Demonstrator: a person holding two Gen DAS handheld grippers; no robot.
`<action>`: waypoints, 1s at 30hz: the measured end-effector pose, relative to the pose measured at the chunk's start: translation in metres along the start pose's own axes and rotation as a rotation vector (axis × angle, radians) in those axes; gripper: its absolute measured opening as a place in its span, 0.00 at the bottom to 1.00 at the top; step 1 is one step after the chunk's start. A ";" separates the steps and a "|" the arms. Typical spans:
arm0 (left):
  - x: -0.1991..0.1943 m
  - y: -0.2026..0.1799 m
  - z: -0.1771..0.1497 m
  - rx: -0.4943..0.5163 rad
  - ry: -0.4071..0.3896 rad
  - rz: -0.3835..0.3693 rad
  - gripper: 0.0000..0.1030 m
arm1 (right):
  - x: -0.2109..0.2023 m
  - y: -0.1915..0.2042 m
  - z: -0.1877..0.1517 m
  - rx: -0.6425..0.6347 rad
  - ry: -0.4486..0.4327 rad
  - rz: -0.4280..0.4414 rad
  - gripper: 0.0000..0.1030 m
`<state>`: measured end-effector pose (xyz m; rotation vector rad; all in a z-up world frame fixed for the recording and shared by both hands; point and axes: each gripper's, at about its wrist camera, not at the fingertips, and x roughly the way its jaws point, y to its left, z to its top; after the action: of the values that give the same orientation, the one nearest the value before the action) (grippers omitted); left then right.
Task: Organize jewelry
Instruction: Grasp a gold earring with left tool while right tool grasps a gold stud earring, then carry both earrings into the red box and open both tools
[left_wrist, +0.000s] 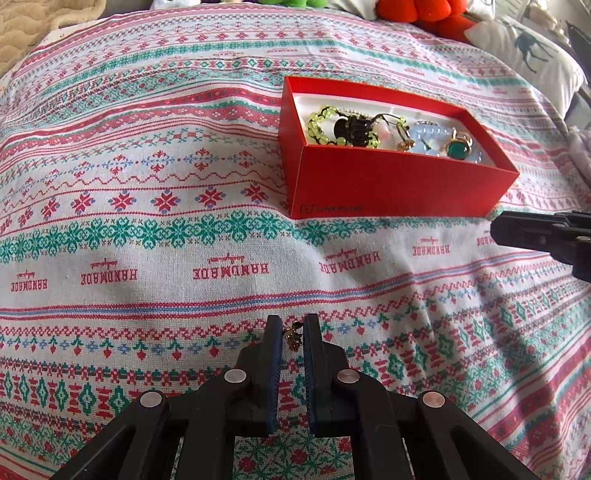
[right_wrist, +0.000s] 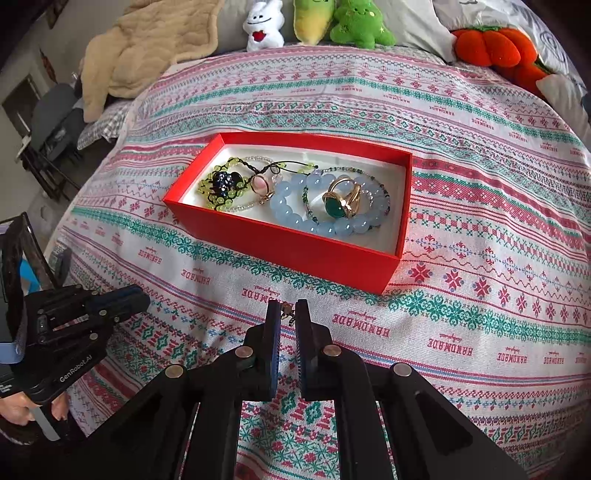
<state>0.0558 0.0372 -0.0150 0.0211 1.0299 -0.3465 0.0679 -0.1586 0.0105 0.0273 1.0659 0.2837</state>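
Note:
A red box (left_wrist: 399, 184) (right_wrist: 295, 247) sits on the patterned bedspread and holds several pieces: a green bead bracelet (right_wrist: 218, 184), a black hair clip (right_wrist: 223, 181), a pale blue bead bracelet (right_wrist: 295, 206) and a gold ring with a green stone (right_wrist: 341, 203). My left gripper (left_wrist: 293, 328) is shut on a small gold earring (left_wrist: 293, 336), low over the cloth, well short of the box. My right gripper (right_wrist: 287, 312) is shut on a small gold earring (right_wrist: 287, 314), just in front of the box's near wall. The left gripper also shows in the right wrist view (right_wrist: 110, 302).
The patterned bedspread (left_wrist: 147, 221) covers the bed. Plush toys (right_wrist: 325, 22) and an orange plush pumpkin (right_wrist: 495, 48) line the far edge. A beige blanket (right_wrist: 147, 48) lies at the far left, a pillow (left_wrist: 528, 55) at the far right.

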 end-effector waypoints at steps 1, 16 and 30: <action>-0.001 -0.001 0.001 0.002 -0.004 0.001 0.06 | -0.003 -0.002 0.000 0.003 -0.004 0.001 0.08; -0.032 -0.027 0.053 0.023 -0.102 -0.022 0.06 | -0.044 -0.010 0.022 0.049 -0.091 0.018 0.08; -0.014 -0.038 0.112 -0.008 -0.115 -0.009 0.06 | -0.044 -0.025 0.063 0.153 -0.143 0.059 0.08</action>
<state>0.1323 -0.0152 0.0604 -0.0107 0.9182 -0.3474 0.1074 -0.1865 0.0752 0.2134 0.9432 0.2495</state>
